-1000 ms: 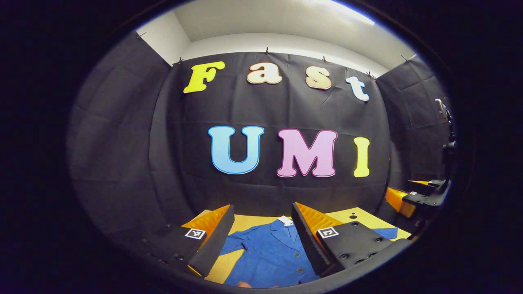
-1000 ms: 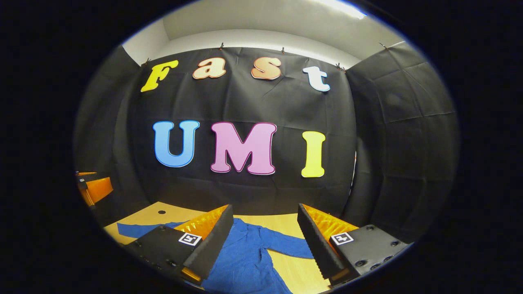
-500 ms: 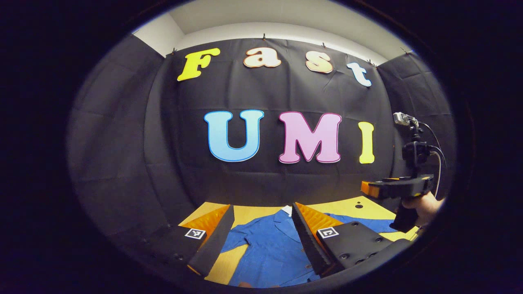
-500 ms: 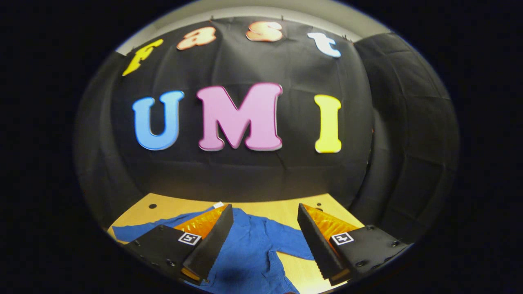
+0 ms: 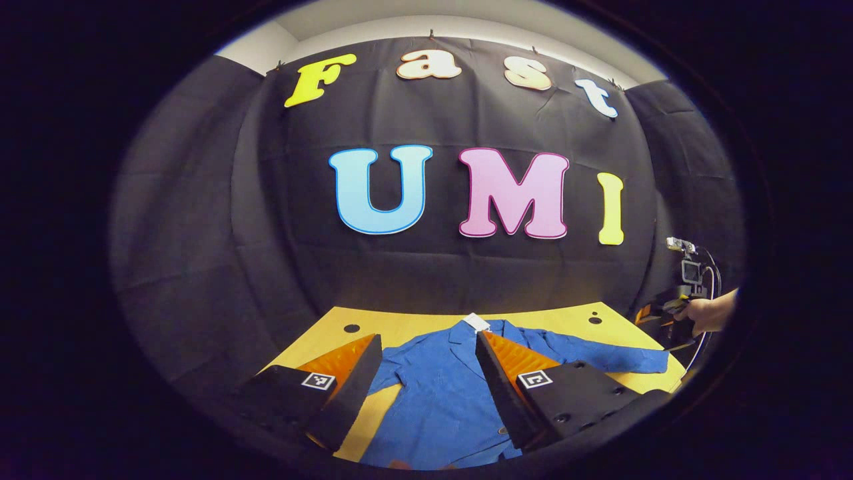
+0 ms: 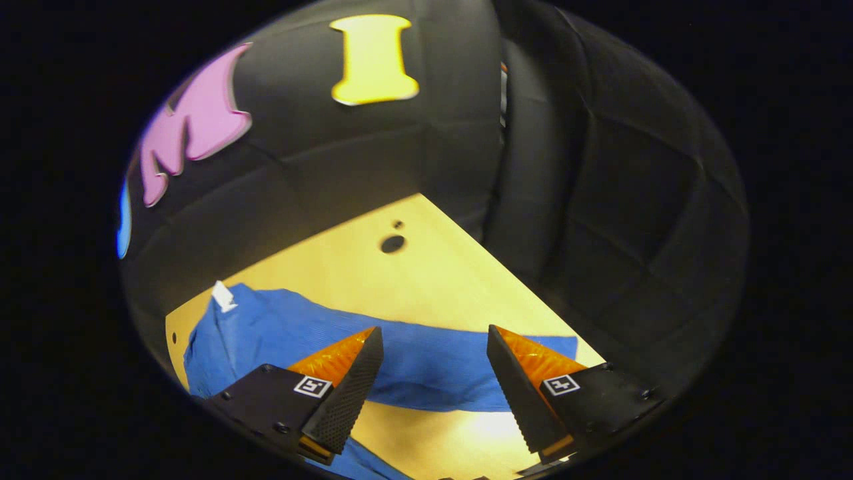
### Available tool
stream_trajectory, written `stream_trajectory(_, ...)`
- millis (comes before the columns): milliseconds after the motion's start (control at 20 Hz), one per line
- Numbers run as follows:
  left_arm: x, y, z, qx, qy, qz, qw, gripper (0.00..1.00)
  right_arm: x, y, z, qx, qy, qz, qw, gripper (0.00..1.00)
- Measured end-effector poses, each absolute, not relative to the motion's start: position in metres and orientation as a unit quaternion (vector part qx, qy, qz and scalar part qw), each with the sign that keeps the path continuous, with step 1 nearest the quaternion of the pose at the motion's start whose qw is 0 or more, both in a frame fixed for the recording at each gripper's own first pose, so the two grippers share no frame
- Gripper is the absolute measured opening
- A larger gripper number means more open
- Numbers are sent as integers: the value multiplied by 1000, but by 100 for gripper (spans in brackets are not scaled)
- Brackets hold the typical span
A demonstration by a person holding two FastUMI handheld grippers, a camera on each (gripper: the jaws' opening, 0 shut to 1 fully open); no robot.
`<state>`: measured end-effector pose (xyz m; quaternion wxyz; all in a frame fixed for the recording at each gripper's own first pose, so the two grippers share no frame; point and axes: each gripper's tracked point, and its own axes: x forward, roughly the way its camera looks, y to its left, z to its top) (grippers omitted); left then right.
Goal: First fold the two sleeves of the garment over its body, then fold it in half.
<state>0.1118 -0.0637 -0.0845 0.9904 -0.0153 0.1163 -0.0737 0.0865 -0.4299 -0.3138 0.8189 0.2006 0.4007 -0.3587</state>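
Blue garment (image 5: pixel 440 393) flat on bare table (image 5: pixel 406 327)

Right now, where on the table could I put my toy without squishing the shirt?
The bare wood of the table between the outstretched sleeve and the black cloth wall, around the round hole, is free. A thinner strip shows below that sleeve. The middle is crowded: the blue shirt covers it.
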Motion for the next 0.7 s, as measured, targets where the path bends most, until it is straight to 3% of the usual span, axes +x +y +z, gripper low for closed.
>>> stream_trajectory(100,118,-75,-89,-11,127,-74,989,82,57,-457,-345,262,421,-390,776,99)
stream_trajectory(200,122,-88,-97,-1,141,-75,987,82,32,-485,-371,249,445,-426,747,98)
stream_trajectory(350,124,-109,-102,11,156,-84,984,82,21,-482,-404,222,485,-418,735,98)
stream_trajectory(550,119,-120,-93,31,142,-101,984,82,23,-478,-392,281,492,-433,701,99)
stream_trajectory(700,115,-115,-93,19,142,-96,985,82,19,-482,-392,258,501,-436,702,98)
